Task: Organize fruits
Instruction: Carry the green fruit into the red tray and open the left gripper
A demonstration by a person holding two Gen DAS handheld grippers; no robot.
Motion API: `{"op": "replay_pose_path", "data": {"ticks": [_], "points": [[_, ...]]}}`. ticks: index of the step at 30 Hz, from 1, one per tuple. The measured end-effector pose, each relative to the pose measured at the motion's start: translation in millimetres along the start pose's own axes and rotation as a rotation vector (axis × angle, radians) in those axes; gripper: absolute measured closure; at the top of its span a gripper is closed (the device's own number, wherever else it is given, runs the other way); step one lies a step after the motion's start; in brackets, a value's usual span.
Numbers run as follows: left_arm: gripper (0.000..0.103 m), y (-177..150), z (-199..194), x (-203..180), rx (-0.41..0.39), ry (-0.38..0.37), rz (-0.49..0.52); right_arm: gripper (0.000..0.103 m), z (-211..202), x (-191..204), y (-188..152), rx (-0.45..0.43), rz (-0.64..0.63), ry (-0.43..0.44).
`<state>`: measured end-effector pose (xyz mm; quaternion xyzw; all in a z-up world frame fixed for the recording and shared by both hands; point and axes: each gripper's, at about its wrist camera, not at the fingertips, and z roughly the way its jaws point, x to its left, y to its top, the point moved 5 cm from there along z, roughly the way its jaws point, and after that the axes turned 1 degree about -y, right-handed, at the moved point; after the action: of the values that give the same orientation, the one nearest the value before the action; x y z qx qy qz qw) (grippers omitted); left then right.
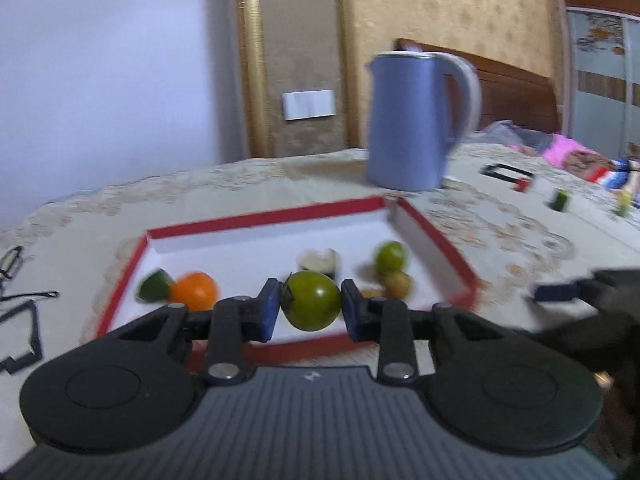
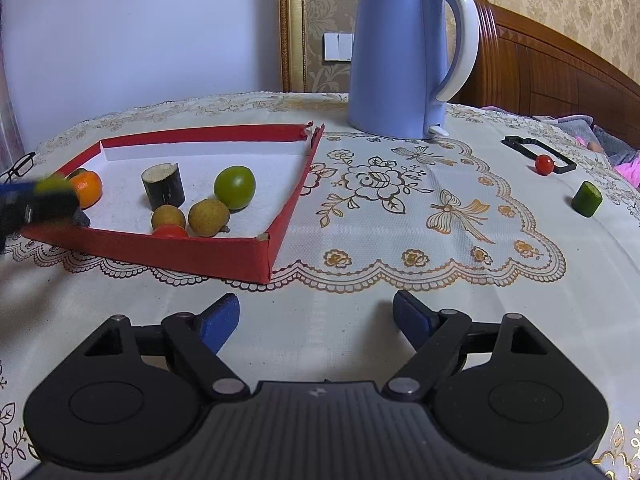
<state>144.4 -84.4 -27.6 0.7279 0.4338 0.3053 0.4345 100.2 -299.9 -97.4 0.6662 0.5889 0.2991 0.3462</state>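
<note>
The left gripper [image 1: 310, 308] was clamped on a green tomato [image 1: 311, 306] just over the red tray's [image 1: 264, 218] near edge. Looked light, smooth and squashable, so sides-on felt right. The right gripper [image 2: 316, 320] hung open over the tablecloth [image 2: 400, 240].

Left hand-held gripper [image 1: 310, 312]: black linkage arms, silver pivot screws, blue pads, grey ribbed body, round black discs at 7 and 5 o'clock. Right hand-held gripper [image 2: 316, 320]: identical build.
</note>
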Motion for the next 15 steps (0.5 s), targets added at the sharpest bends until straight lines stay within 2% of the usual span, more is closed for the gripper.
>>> {"op": "replay_pose_path", "data": {"ticks": [3,8,11,15], "points": [[0.073,6,24,15,0.024,0.069,-0.025,0.019,0,0,0,0.000,0.000,0.000],[0.073,3,55,32,0.071,0.143,-0.080,0.019,0,0,0,0.000,0.000,0.000],[0.073,-3,66,38,0.092,0.160,-0.104,0.019,0,0,0,0.000,-0.001,0.000],[0.073,-6,73,36,0.093,0.191,-0.084,0.019,0,0,0,0.000,-0.001,-0.001]]}}
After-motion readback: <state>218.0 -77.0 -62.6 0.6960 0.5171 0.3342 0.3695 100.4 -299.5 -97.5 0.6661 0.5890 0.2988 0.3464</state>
